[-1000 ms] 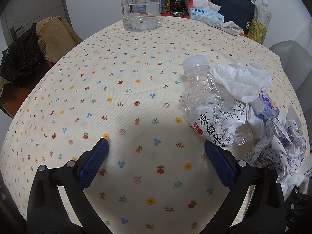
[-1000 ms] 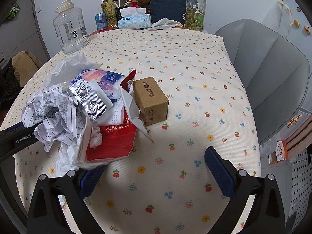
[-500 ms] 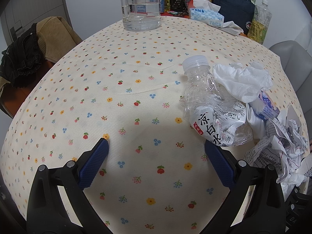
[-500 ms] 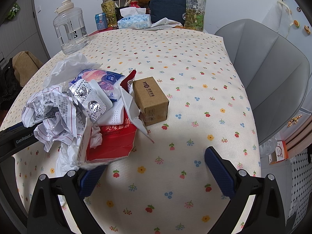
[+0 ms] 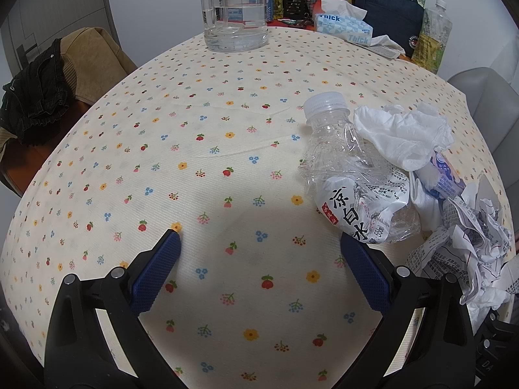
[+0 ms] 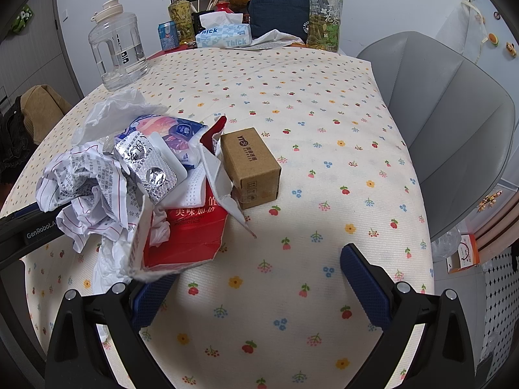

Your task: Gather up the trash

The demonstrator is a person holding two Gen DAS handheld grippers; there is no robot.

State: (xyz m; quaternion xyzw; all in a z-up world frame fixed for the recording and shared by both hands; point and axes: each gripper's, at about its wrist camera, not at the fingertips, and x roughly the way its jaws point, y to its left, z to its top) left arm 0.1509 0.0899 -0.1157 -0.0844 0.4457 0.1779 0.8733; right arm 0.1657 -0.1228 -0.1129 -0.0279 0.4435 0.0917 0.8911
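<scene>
At two o'clock of the left gripper (image 5: 259,261), crushed bottle (image 5: 348,181) awaiting pickup; jaws wide apart, empty. Right gripper (image 6: 256,278) likewise, beside red wrapper (image 6: 191,236).

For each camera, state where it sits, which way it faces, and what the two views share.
Left wrist: on the left gripper, low over the tablecloth, facing the water jug; crushed bottle to its right; its open fingers show.
Right wrist: on the right gripper, facing the tissue box; cardboard box ahead; its open fingers show.
Shared: jug, tissue box, crumpled paper.
</scene>
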